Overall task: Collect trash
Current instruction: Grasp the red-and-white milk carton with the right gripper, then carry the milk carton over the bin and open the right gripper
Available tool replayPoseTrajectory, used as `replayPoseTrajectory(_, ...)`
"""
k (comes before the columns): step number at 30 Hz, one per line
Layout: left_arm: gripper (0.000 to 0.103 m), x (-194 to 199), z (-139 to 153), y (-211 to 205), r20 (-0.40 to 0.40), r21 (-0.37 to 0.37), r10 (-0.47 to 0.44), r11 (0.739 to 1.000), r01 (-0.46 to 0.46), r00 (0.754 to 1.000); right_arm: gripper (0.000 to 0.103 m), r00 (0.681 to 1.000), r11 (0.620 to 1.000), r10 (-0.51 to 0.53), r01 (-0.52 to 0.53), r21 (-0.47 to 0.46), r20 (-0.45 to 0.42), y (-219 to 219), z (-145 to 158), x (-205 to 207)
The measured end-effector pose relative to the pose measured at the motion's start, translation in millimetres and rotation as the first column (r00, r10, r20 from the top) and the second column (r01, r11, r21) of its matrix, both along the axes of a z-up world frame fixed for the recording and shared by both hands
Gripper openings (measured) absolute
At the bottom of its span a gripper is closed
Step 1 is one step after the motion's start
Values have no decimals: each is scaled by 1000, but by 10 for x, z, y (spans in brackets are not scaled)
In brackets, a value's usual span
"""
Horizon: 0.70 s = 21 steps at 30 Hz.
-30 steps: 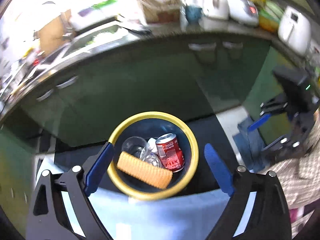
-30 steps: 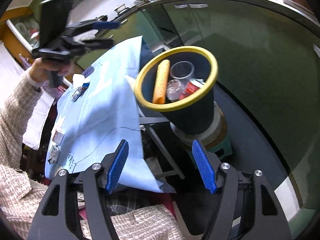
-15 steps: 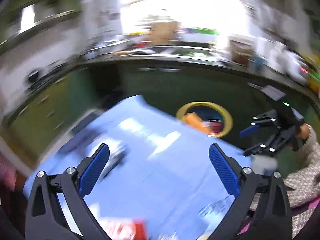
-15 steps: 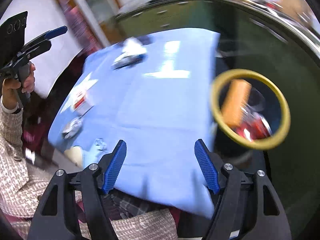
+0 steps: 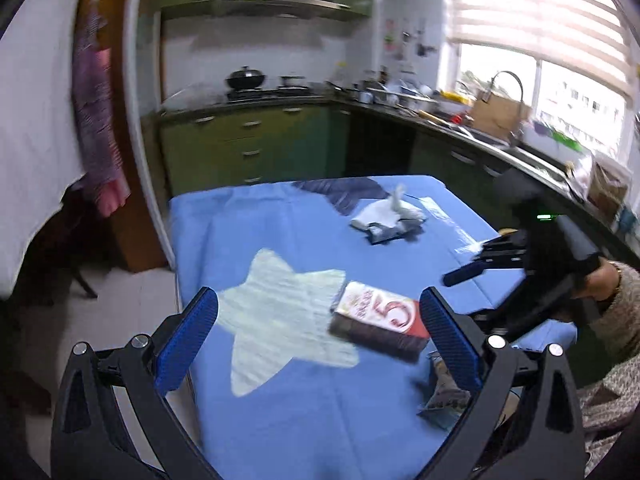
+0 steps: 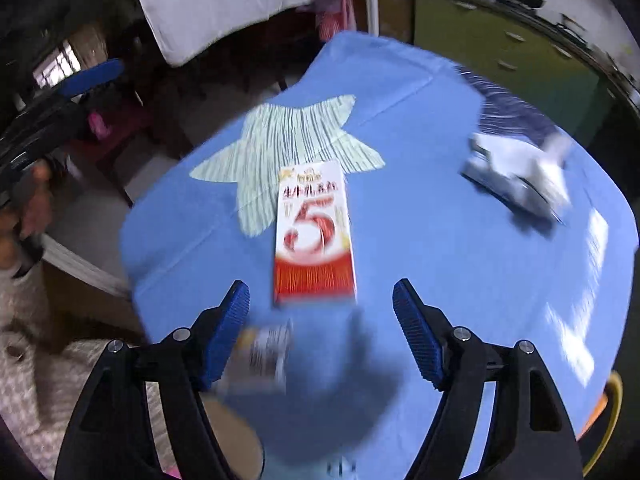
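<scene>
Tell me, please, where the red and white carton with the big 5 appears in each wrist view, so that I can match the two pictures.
Left wrist view: the carton lies right of centre, beside the right fingertip, overlapping one arm of the pale star.
Right wrist view: the carton lies at centre, just beyond the fingertips, its far end on the star.
Shared landmark: the pale star patch on the blue cloth.
</scene>
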<state>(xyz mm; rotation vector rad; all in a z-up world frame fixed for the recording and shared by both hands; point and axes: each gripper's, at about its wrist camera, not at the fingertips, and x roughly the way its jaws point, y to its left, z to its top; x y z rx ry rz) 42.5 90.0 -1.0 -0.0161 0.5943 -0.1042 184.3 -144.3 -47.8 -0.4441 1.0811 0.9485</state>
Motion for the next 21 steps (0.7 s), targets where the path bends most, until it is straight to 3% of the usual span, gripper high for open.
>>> replayPoseTrajectory(8,96,-100,-328,275,-43,-78,69,994,-73,997,73,999,992,22,-27,-126,-44,388,-344,203)
replayPoseTrajectory(12,96,-90,-440,344,-63,-112,77,990,-84,995,62,998,987,8,-17,-163,-55,445,-449,243)
replayPoseTrajectory(13,96,-92,-458,350,-66,-116,76,990,-83,995,55,998,986,6,-16,-167,-58,457,-468,252)
replayPoseTrajectory(21,96,-106,-495,281,-68,-107,49,993,-56,996,52,997,994,-29,21,-109,-75,343,-363,300)
